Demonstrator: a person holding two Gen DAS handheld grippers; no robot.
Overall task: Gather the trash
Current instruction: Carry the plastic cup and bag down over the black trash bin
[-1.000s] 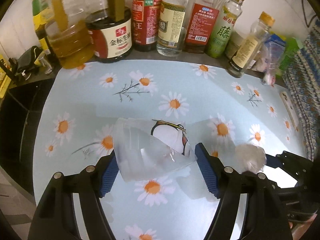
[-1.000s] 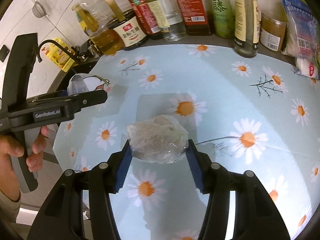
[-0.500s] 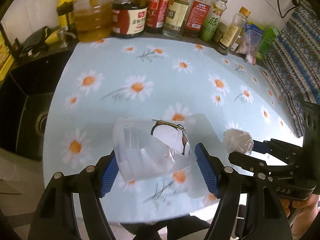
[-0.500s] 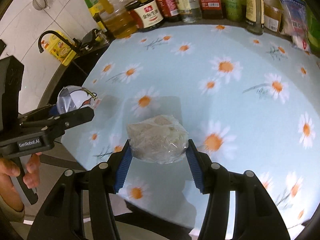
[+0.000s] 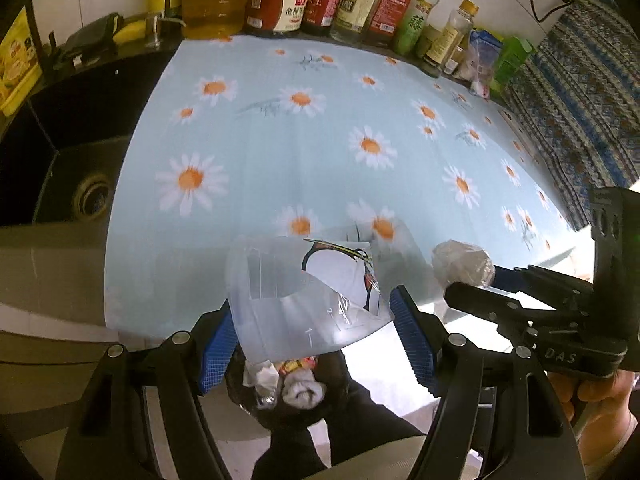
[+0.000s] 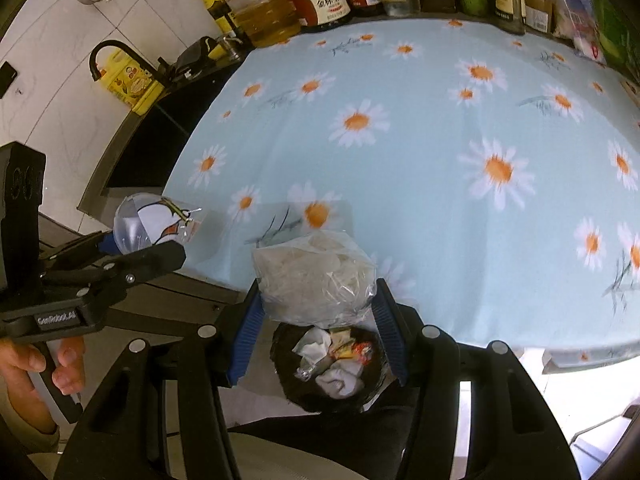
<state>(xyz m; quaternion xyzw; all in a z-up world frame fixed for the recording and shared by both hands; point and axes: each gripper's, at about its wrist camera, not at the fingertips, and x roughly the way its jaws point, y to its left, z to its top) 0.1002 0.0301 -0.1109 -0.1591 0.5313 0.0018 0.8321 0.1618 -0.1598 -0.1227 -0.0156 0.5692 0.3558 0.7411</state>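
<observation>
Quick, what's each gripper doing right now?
Left gripper: closed on the clear plastic cup.
Right gripper: closed on the crumpled plastic bag.

Left claw [image 5: 316, 336] clamped; right claw [image 6: 318, 332] clamped

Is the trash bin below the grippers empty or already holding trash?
Holding trash: the black bin contains crumpled tissue, wrappers and a white wad.
</observation>
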